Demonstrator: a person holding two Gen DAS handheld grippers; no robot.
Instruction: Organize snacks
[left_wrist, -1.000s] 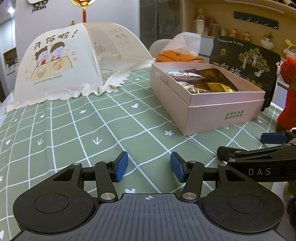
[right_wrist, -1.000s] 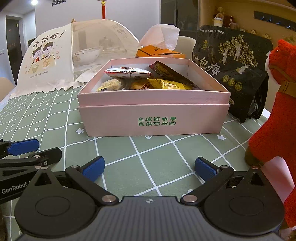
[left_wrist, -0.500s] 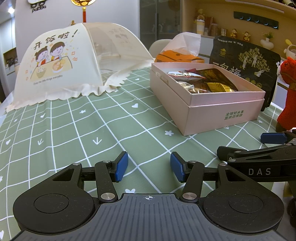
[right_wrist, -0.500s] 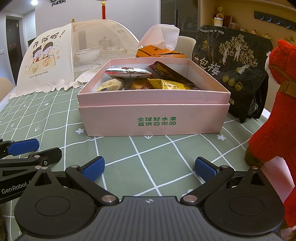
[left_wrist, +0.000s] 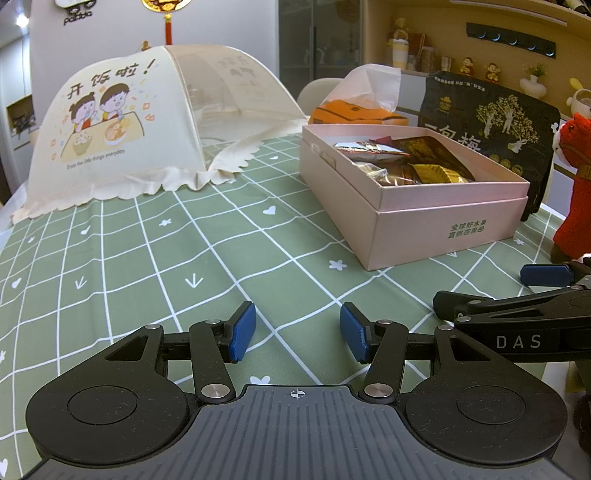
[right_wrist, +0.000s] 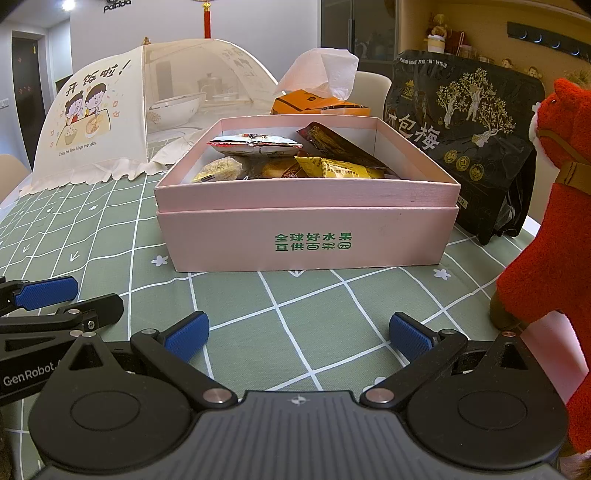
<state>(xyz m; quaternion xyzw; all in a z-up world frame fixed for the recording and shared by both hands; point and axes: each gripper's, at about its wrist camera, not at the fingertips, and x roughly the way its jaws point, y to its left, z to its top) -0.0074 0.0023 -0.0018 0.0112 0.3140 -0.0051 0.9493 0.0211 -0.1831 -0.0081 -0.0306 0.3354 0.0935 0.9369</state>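
Both the left gripper (left_wrist: 297, 332) and right gripper (right_wrist: 298, 334) sit released and empty at lower frame; the pink box (right_wrist: 306, 236) of snack packets (right_wrist: 332, 168) fills frame center.

You get bright, even indoor light with a ceiling lamp (left_wrist: 22, 20) glaring top left; shadows stay soft, focus is sharp, and fisheye bending curves the tabletop (left_wrist: 147, 258) grid at the edges.
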